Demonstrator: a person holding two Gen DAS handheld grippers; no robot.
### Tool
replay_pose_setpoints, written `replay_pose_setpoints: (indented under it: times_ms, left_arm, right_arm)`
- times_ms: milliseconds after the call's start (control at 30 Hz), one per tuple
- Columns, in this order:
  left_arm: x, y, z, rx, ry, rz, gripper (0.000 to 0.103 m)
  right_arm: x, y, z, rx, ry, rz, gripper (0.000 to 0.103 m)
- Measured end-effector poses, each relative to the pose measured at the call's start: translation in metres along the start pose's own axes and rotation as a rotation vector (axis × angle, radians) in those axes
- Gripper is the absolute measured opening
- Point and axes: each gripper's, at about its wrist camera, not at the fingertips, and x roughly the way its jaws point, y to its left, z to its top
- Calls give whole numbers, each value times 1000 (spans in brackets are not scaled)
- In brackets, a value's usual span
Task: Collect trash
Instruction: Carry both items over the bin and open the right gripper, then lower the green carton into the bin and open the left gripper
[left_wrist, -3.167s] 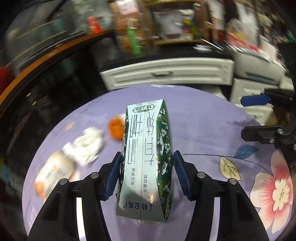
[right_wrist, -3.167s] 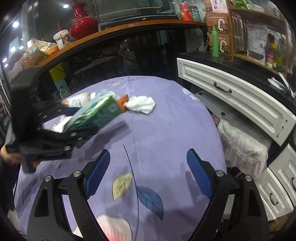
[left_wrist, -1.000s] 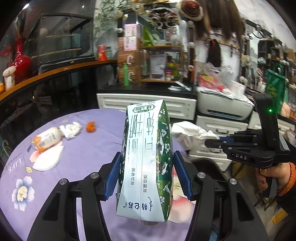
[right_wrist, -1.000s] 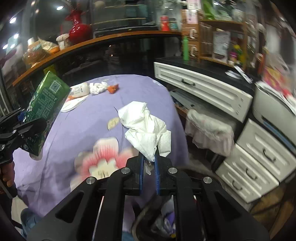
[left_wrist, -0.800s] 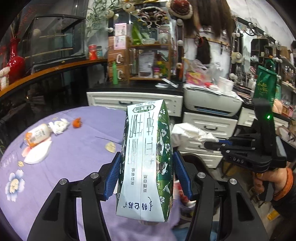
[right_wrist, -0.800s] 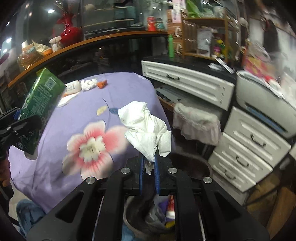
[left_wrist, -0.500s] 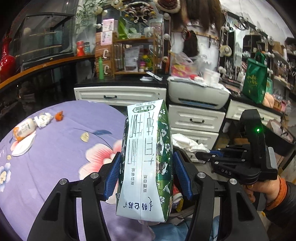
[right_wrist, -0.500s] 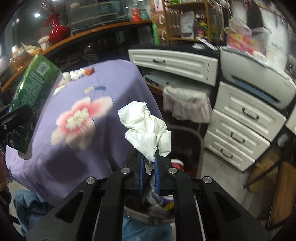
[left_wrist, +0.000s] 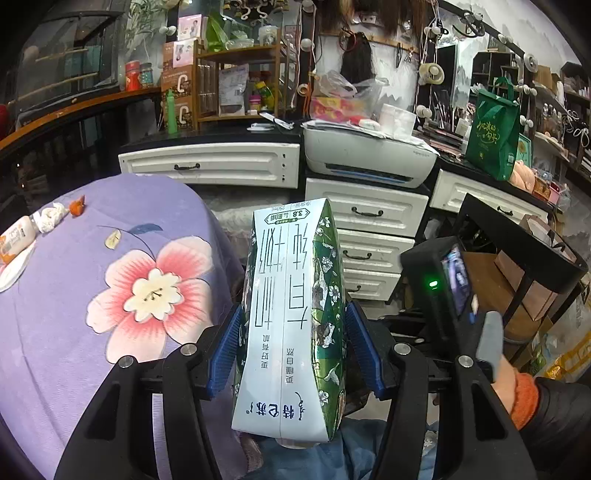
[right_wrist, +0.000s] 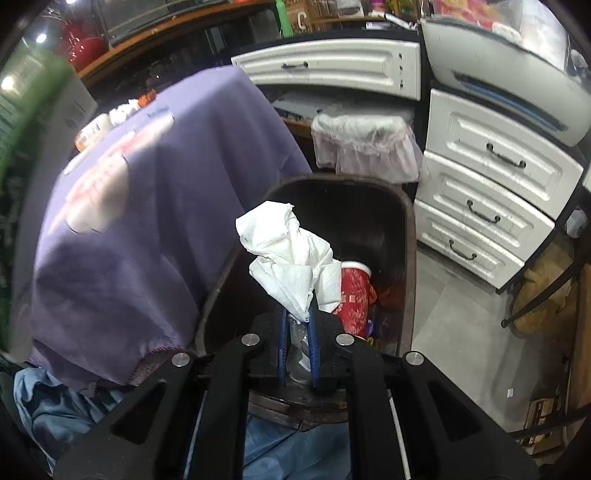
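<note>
My left gripper (left_wrist: 293, 343) is shut on a green and white milk carton (left_wrist: 291, 317), held upright in the air beside the purple table (left_wrist: 74, 295). My right gripper (right_wrist: 297, 332) is shut on a crumpled white tissue (right_wrist: 291, 254) and holds it over the open dark trash bin (right_wrist: 404, 236), which has a red paper cup (right_wrist: 354, 295) inside. The right gripper's body shows at the right of the left wrist view (left_wrist: 439, 280). The carton shows as a green blur at the left of the right wrist view (right_wrist: 22, 122).
On the table's far side lie a small bottle (left_wrist: 14, 240), a wad of tissue (left_wrist: 51, 216) and an orange scrap (left_wrist: 77, 206). White drawer cabinets (right_wrist: 480, 184), a printer (left_wrist: 365, 155) and a second lined bin (right_wrist: 365, 147) stand behind the trash bin.
Both grippers have swung right, away from the table. The right gripper has tipped down with the tissue until it is over the bin's opening. The carton stays gripped.
</note>
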Motion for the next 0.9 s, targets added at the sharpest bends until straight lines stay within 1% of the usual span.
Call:
replay_pose_setpoints:
  times_ms: [200,267,300,333,367,400,433,567,667,733,900]
  left_arm:
    - [10,-6,-6,6,25,-10,56]
    - [12,-8,-7,7,28,-16,56]
    - [14,-9,-7,9,31,-18,56]
    - [15,-10,-8,10,35,-21,56]
    - [16,-11,-9,10,38,-23,56]
    - [17,-11,-10,10,40,-25,56]
    - [18,-11,-10,10,42,-25,56]
    - [21,-10,-13,5,51,-24,56]
    - [24,-9,-14,-3,60,-25,56]
    - [25,-9,-15,-3,63,-24,56]
    - [26,-9,-16,-1,62,-23,56]
  right_arm:
    - [29,-7,-7,18,50,-15,10]
    - [35,-7,-9,12,62,-23,12]
    - [41,-8,-10,13,74,-34,18]
    - [43,-8,-12,16,79,-39,29]
    - [45,-9,-13,19,83,-45,37]
    - [46,-10,-15,23,78,-57,58]
    - [44,-10,-16,25,63,-70,70]
    - [38,-11,-17,23,47,-77,71]
    - [25,-9,-14,13,15,-91,71]
    - [14,-10,-10,11,-17,-100,73]
    - [-17,-17,0,14,-96,-142,73]
